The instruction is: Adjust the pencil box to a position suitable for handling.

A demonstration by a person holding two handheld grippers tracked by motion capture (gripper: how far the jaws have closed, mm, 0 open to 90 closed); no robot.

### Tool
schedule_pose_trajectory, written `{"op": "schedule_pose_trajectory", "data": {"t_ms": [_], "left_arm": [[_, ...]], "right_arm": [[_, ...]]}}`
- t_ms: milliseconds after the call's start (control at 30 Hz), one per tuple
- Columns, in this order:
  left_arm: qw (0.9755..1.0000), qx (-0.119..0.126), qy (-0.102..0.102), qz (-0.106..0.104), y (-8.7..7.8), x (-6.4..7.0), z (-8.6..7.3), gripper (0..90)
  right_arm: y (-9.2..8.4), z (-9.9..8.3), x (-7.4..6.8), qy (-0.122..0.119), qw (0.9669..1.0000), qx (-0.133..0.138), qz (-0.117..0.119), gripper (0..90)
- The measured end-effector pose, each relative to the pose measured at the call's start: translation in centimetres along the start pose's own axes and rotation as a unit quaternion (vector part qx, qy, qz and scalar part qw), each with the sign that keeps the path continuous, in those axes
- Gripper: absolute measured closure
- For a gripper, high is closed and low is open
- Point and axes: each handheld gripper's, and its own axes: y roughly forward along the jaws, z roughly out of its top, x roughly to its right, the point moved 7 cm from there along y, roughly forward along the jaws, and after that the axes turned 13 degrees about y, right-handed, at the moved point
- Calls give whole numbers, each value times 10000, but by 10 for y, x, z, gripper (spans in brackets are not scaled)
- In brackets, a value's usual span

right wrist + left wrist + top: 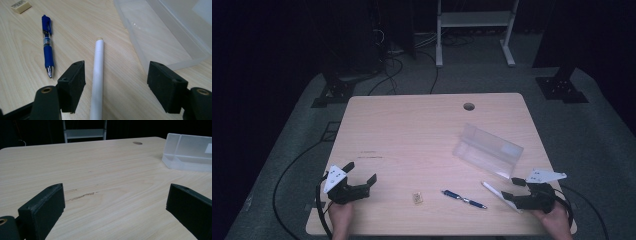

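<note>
Right gripper view showed the right gripper (115, 85) standing apart astride the white pen (97, 75); centring before closing was advisable, while the left gripper (115, 205) stood apart, empty.

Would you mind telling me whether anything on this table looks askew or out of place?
The clear plastic box lies tipped on its side at the right of the table, its opening facing sideways rather than up. The white pen, blue pen and small eraser simply lie loose nearby.

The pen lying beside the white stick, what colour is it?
Blue pen with silver tip, clearest in the right gripper view.
</note>
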Motion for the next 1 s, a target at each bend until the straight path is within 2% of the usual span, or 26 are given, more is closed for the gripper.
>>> {"op": "schedule_pose_trajectory", "data": {"t_ms": [100,267,500,933,1000], "left_arm": [[10000,-19,27,21,0,-1,0,11],[10000,-16,42,0,1,1,0,11],[10000,3,54,-8,0,0,0,11],[10000,1,22,8,0,-2,-1,11],[10000,11,41,-8,0,-1,-1,11]], "right_arm": [[1,1,0,-1,10000,0,19,294],[3,7,-5,60,9998,156,96,290],[9,16,-15,-51,9998,193,79,282],[22,36,-24,-366,9993,-3,37,271],[26,40,-25,-406,9992,-51,-30,282]]}}
